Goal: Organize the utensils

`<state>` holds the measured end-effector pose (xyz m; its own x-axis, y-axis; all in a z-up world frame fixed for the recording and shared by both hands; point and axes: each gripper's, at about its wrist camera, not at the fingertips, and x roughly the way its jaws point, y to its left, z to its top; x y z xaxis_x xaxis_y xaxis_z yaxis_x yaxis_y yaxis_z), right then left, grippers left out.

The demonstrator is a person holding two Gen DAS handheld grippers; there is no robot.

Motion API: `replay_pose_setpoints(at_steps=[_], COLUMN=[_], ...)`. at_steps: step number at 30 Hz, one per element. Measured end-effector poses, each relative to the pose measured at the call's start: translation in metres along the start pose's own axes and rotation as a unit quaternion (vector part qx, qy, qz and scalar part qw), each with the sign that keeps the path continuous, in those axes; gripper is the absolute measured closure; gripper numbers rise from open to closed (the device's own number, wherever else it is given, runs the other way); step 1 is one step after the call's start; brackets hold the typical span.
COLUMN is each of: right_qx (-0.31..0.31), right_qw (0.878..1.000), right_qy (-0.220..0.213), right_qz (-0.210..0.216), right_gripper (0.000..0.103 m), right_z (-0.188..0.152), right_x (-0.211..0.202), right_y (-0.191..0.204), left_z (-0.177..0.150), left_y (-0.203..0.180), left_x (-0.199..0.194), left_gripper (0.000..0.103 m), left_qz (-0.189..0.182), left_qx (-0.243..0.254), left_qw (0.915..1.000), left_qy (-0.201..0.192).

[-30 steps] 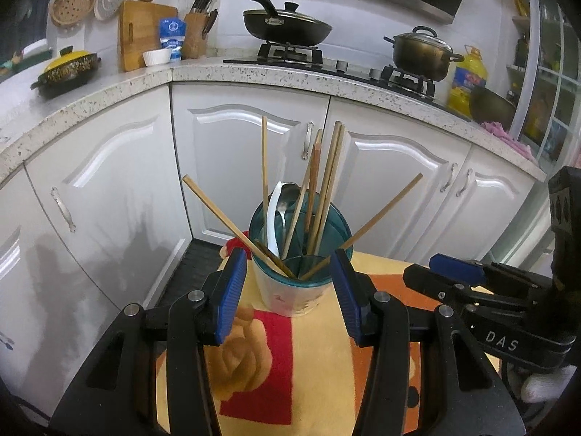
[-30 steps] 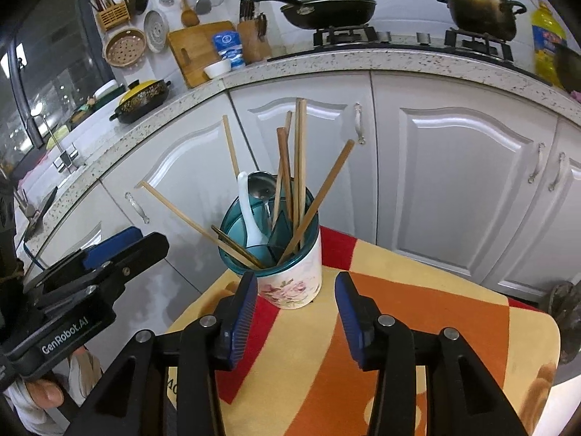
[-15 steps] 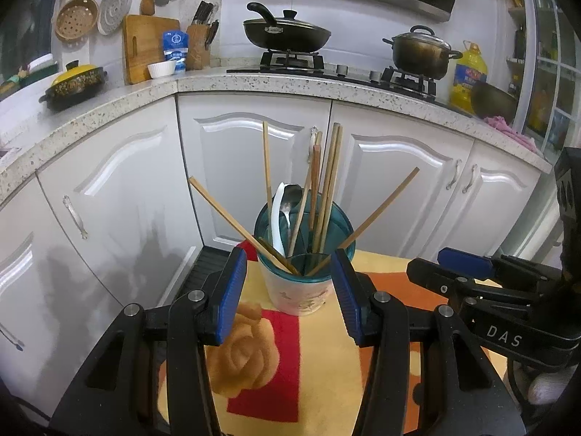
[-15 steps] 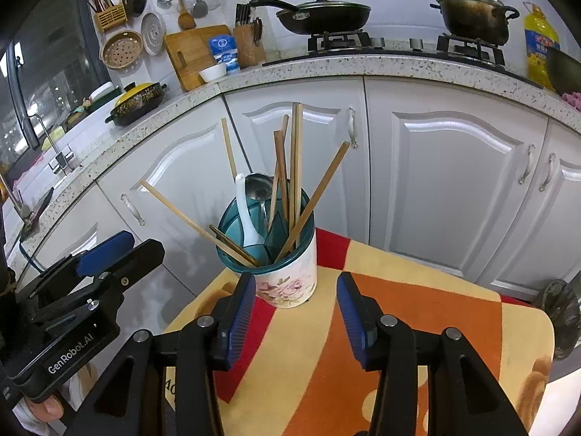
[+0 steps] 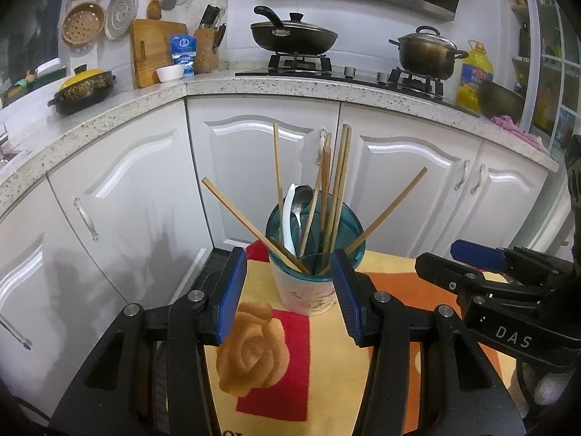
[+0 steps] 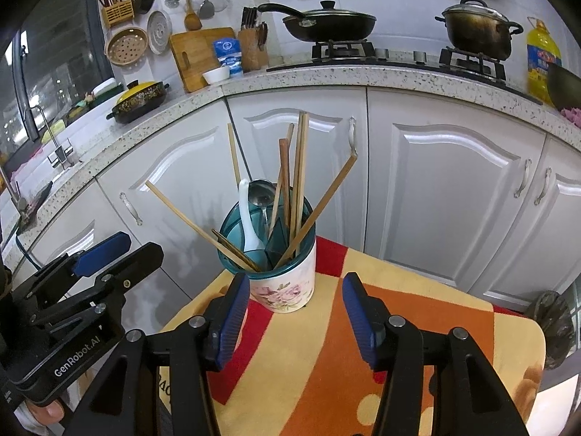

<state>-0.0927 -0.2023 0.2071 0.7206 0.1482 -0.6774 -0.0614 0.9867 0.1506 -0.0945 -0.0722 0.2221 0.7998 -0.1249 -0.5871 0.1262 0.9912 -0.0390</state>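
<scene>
Your left gripper (image 5: 288, 296) hangs with its blue-padded fingers (image 5: 230, 292) spread wide and nothing between them. Your right gripper (image 6: 296, 321) sits beside it, fingers (image 6: 357, 321) equally parted and holding nothing.

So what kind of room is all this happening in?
A home kitchen, it seems: a lidded frying pan on a gas stove, a knife block, and white cabinets under a speckled countertop.
</scene>
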Motion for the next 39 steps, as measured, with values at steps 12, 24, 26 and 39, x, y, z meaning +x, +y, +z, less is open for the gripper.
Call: replay_pose_setpoints(at_steps=[12,24,26,39], right_qx=[-0.007,-0.014,-0.015,-0.02], right_qw=[1.0,1.0,1.0,1.0], right_qy=[0.003,0.008,0.009,0.016], right_qz=[-0.001,0.0,0.0,0.001], right_gripper=[0.051,0.051,0.051,0.051], right_z=[0.002,0.001,0.001,0.0], right_x=[0.001,0.004,0.005,0.009], right_y=[0.003,0.009,0.01,0.012], left_z=[0.0,0.0,0.0,-0.002], left_y=[0.003,0.004,0.004,0.003], left_x=[0.0,0.001,0.001,0.001], left_gripper=[0.056,0.056,0.056,0.056], left_qz=[0.004,0.007,0.007,0.007], left_qx=[-0.003,-0.003,-0.004,-0.005], left_qw=[1.0,1.0,1.0,1.0], left_qy=[-0.001,-0.002,-0.002,0.001])
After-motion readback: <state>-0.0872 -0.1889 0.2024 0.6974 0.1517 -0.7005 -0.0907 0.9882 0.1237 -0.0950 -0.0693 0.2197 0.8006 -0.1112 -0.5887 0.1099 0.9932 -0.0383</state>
